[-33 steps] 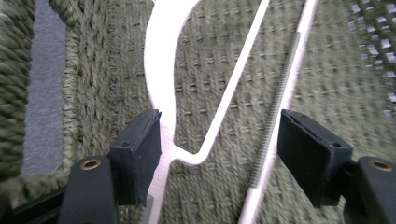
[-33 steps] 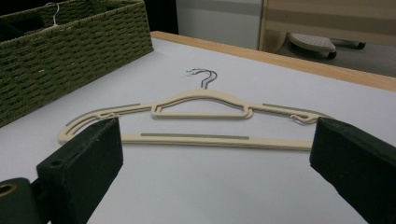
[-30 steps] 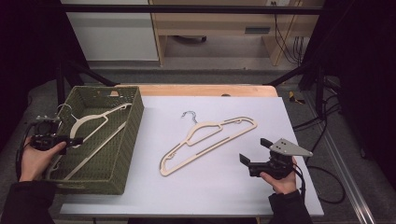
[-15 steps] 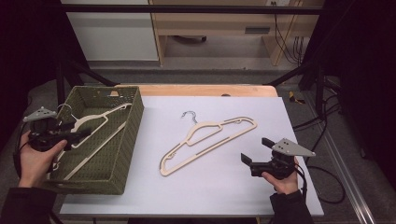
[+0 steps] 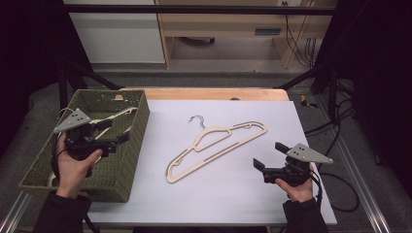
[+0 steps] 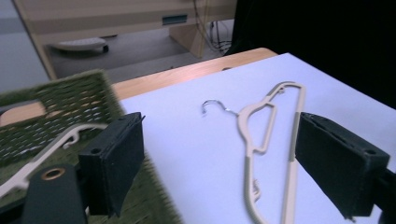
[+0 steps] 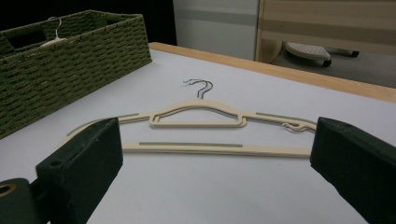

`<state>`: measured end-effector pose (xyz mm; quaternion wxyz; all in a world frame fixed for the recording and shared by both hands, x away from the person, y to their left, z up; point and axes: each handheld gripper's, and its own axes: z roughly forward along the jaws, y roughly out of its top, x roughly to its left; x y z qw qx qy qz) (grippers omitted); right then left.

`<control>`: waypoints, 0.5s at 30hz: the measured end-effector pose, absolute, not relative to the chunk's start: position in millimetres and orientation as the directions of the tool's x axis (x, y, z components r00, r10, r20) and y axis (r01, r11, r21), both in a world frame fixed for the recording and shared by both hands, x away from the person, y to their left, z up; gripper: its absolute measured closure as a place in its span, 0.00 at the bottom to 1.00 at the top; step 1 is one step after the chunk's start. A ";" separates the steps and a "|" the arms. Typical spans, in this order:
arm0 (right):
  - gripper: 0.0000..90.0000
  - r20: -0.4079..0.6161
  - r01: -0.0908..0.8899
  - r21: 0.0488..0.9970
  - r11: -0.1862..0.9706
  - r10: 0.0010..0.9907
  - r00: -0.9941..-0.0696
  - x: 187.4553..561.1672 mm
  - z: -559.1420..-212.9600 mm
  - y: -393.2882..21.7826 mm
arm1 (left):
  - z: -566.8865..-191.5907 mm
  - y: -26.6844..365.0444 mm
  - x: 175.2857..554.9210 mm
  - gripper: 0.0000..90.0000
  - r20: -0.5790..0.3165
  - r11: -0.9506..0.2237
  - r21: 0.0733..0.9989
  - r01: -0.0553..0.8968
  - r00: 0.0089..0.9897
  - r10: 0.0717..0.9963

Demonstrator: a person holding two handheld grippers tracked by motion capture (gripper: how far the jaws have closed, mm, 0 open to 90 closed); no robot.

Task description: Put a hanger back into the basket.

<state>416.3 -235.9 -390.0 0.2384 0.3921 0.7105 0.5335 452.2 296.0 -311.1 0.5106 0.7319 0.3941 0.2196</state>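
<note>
The work in hand looks like moving cream hangers from the table into the green woven basket. One hanger already lies inside the basket. On the white table top lie what the right gripper view suggests are two stacked hangers, since two wire hooks sit side by side; they lie flat between the basket and the right gripper.

The left gripper hovers over the basket, and its jaws have just been opening: they stand spread with nothing between them. The right gripper rests near the table's front right edge, jaws spread wide and empty, facing the hangers' straight lower bar.

These hangers look thin, light and stiff, likely plastic with darker grip strips along the bar. Because they lie flat against the table, the jaws would have little to bite on from above. A pinch across the lower bar or the shoulder arm near its middle seems soundest; a hold near one end would probably let the hanger swing and tilt. If the two are stacked, a pinch may lift both, or the lower one may slide off.
</note>
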 end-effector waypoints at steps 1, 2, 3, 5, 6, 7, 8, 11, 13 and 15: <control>0.03 0.075 0.298 0.946 0.127 0.810 -0.582 416.2 -390.0 -236.1 | -313.1 285.0 450.5 0.17 -0.080 -0.171 0.925 0.341 0.612 0.787; 0.03 0.075 0.298 0.946 0.127 0.810 -0.582 416.2 -390.0 -236.1 | -313.1 285.0 450.5 0.17 -0.080 -0.171 0.925 0.341 0.612 0.787; 0.03 0.077 0.300 0.946 0.124 0.811 -0.579 416.0 -389.6 -235.9 | -314.5 280.0 450.0 0.17 -0.076 -0.179 0.924 0.338 0.621 0.780; 0.03 0.081 0.303 0.945 0.121 0.812 -0.578 415.8 -389.4 -236.1 | -319.5 264.8 448.6 0.16 -0.067 -0.195 0.924 0.328 0.641 0.764; 0.03 0.080 0.302 0.946 0.121 0.812 -0.578 415.8 -389.4 -236.2 | -319.5 264.8 448.6 0.16 -0.067 -0.195 0.924 0.328 0.641 0.764; 0.03 0.081 0.302 0.946 0.121 0.812 -0.579 415.8 -389.4 -236.3 | -323.3 254.5 447.9 0.16 -0.057 -0.210 0.923 0.323 0.654 0.754; 0.03 0.081 0.302 0.946 0.121 0.811 -0.579 415.8 -389.3 -236.6 | -325.1 249.6 447.8 0.16 -0.055 -0.217 0.921 0.323 0.661 0.748; 0.03 0.081 0.302 0.946 0.121 0.812 -0.578 416.0 -389.6 -236.9 | -331.8 234.6 448.0 0.17 -0.053 -0.235 0.916 0.324 0.680 0.731; 0.03 0.081 0.302 0.946 0.120 0.813 -0.577 415.9 -389.7 -236.9 | -337.0 224.8 449.9 0.17 -0.050 -0.256 0.908 0.332 0.691 0.721; 0.03 0.082 0.302 0.946 0.120 0.811 -0.579 415.8 -389.7 -237.1 | -342.5 216.1 452.7 0.17 -0.047 -0.275 0.898 0.342 0.698 0.715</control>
